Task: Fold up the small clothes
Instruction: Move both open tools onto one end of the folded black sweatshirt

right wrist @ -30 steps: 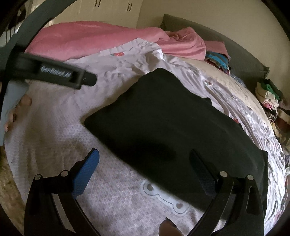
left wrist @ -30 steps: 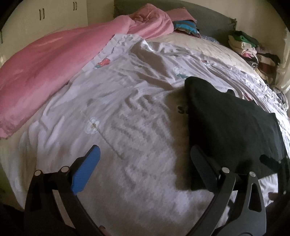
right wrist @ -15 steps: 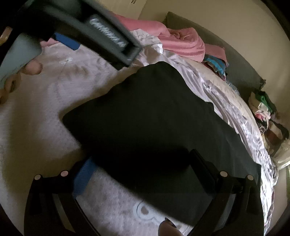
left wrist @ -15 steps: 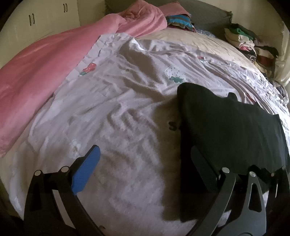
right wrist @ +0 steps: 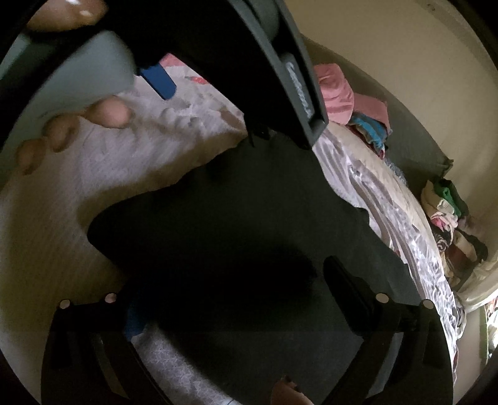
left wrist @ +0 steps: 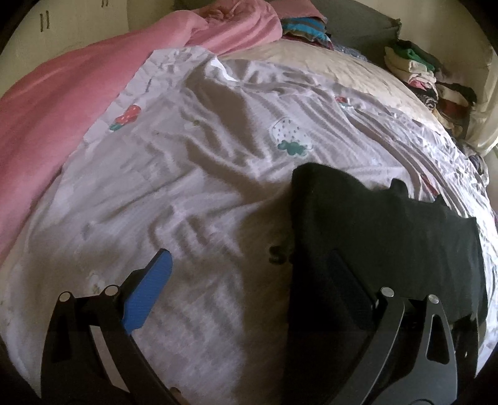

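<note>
A black garment [left wrist: 382, 236] lies flat on the pale printed bedsheet [left wrist: 186, 174], at the right of the left wrist view. My left gripper [left wrist: 249, 277] is open and empty, low over the sheet, its right finger over the garment's left edge. In the right wrist view the garment [right wrist: 249, 224] fills the middle. My right gripper [right wrist: 233, 296] is open and empty, close above the garment. The left gripper's body [right wrist: 280, 68] and the hand holding it cross the top of that view.
A pink blanket [left wrist: 62, 102] lies along the bed's left side. Stacks of folded clothes [left wrist: 429, 81] sit at the far right by the wall, with more folded clothes [left wrist: 305, 28] at the grey headboard [right wrist: 414, 146].
Both grippers have moved forward and lower toward the black garment. The left gripper's body now looms much closer across the top of the right wrist view.
</note>
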Demonstrator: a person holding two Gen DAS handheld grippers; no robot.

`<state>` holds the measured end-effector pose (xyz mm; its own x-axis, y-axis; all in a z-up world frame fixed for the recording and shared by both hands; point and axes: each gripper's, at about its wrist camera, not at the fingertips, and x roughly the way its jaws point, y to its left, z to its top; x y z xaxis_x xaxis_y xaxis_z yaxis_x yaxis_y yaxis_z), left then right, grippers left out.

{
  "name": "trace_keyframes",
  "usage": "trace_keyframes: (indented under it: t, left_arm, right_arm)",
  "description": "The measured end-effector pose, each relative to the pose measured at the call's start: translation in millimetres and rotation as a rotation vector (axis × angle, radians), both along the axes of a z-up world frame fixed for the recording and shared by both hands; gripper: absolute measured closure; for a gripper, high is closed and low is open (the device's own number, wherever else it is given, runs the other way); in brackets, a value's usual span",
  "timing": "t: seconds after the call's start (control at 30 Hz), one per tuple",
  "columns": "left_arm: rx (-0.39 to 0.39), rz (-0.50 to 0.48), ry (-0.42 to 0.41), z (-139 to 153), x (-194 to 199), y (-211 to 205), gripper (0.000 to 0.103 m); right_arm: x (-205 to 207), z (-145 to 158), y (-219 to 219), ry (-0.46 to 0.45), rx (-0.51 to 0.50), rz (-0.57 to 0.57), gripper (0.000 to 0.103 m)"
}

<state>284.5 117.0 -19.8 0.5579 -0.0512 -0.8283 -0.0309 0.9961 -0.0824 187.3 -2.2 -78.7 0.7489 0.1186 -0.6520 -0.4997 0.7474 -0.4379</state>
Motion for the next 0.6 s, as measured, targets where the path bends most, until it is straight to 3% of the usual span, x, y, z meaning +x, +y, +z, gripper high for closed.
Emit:
trace_keyframes:
  t: [0.03, 0.07, 0.23, 0.4, 0.6]
  left_arm:
    - [-0.007, -0.001, 0.006, -0.4, 3.2, -1.3, 0.01]
    - [-0.017, 0.0, 0.013, -1.3, 6.2, -2.1, 0.01]
    - [-0.09, -0.003, 0.067, -11.0, 15.2, -2.0, 0.01]
    - [-0.204, -0.01, 0.097, -17.0, 18.4, -5.4, 0.01]
    - [-0.257, -0.008, 0.11, -22.0, 23.7, -17.2, 0.01]
  right_arm:
    - [-1.2, 1.5, -1.4, 0.0, 0.011, 0.005, 0.033]
    - [-4.3, 5.4, -4.2, 0.002, 0.039, 0.015, 0.037]
    - [-22.1, 27.5, -18.7, -0.051, 0.155, 0.037, 0.081]
    - [-31.1, 38.1, -36.2, -0.08, 0.208, 0.024, 0.085]
    - [-43.0, 47.3, -50.3, -0.097, 0.272, 0.003, 0.087]
